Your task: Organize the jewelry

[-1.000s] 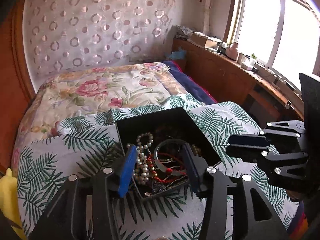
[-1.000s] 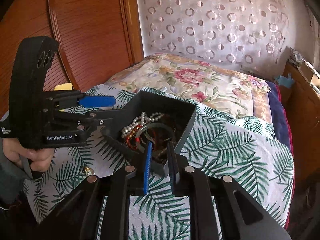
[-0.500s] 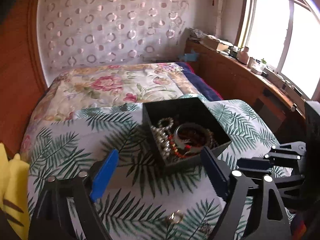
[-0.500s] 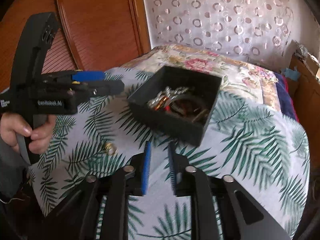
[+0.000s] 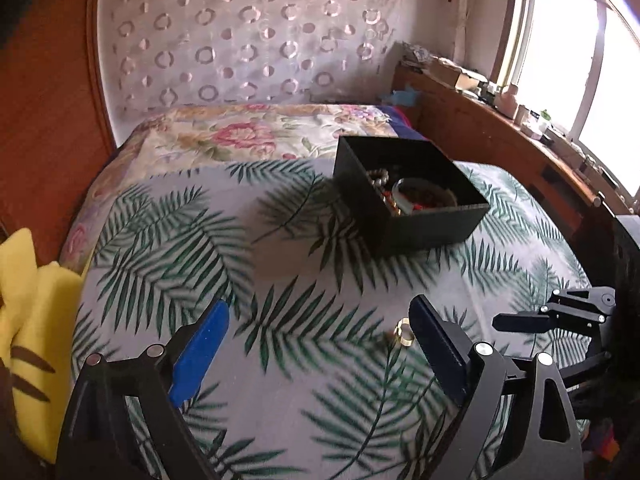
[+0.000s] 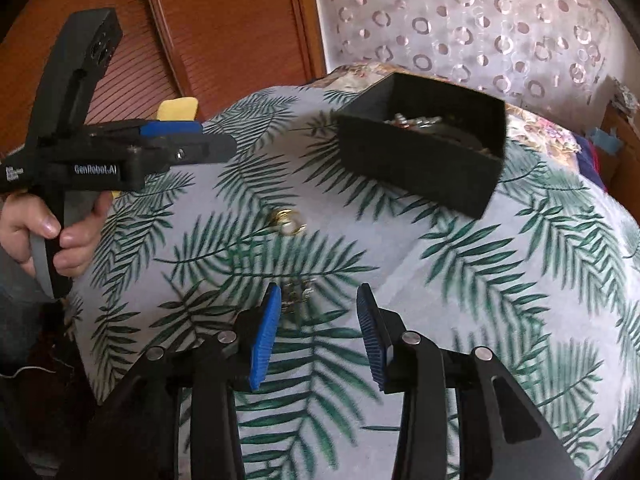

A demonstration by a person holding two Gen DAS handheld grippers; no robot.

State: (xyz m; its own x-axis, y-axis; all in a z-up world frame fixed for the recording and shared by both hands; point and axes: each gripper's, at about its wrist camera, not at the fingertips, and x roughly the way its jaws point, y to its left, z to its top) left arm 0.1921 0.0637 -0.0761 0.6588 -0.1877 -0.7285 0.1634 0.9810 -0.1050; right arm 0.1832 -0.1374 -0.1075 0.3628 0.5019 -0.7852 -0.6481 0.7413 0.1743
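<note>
A black open box [image 5: 432, 216] [image 6: 420, 164] holds pearls, beads and a bangle and stands on the palm-leaf cloth. A gold ring [image 5: 403, 332] [image 6: 287, 218] lies on the cloth in front of the box. A small silver piece [image 6: 297, 295] lies just beyond my right gripper's left pad. My left gripper [image 5: 320, 350] is open wide and empty, with the ring just inside its right pad. My right gripper [image 6: 316, 320] is open and empty above the cloth. The left gripper also shows in the right wrist view [image 6: 188, 142], at the left, held in a hand.
The palm-leaf cloth [image 5: 280, 280] covers a rounded surface on a floral bed [image 5: 240, 136]. A yellow plush toy [image 5: 28, 304] lies at the left edge. A wooden ledge with clutter [image 5: 520, 128] runs under the window at the right. A wooden panel [image 6: 220, 20] stands behind.
Both grippers have pulled back from the box toward the near part of the cloth. My right gripper has opened from nearly closed. The left has opened wider.
</note>
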